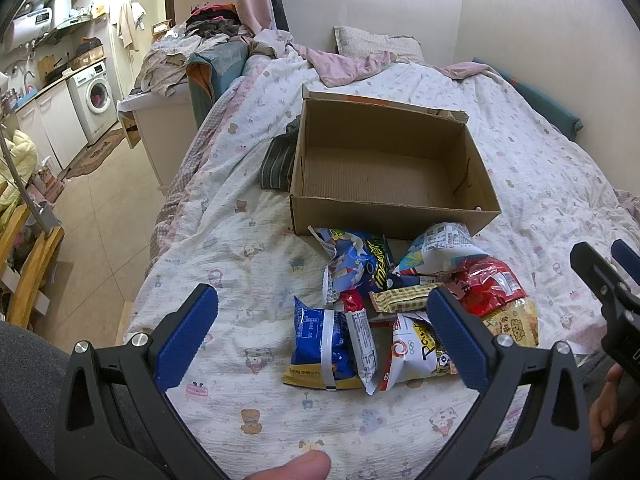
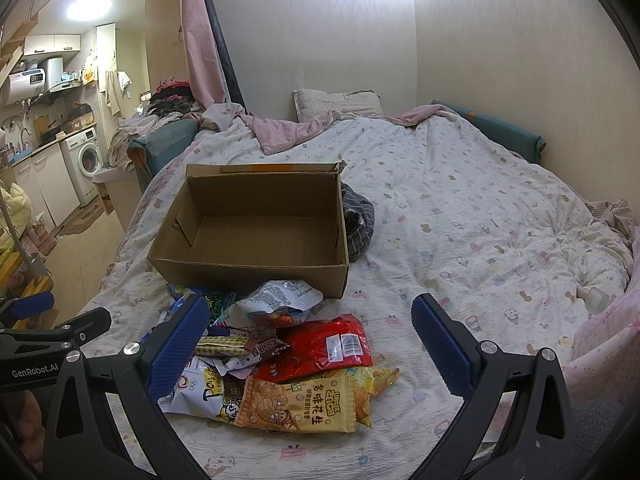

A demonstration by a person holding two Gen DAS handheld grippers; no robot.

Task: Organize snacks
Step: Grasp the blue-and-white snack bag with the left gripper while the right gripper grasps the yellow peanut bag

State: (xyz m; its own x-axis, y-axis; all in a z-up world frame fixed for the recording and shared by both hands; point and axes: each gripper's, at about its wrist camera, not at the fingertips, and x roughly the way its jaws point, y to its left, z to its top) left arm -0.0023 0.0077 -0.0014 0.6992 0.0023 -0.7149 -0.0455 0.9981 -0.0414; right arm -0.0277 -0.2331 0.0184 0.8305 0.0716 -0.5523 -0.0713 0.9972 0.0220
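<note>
Lying against the front of the box (image 2: pixel 248 236) is the snack pile (image 2: pixel 288 360); a striped cloth (image 2: pixel 358 220) is touching its side, while both grippers, left (image 1: pixel 322 332) and right (image 2: pixel 310 344), are hovering wide open, holding nothing.

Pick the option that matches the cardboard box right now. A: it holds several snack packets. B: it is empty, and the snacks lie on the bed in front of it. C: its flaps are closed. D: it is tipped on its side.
B: the cardboard box stands open with a bare floor, while the snack packets lie piled on the bedspread before it.

Studio home, bed (image 2: pixel 460 216), washing machine (image 1: pixel 96 94)
</note>
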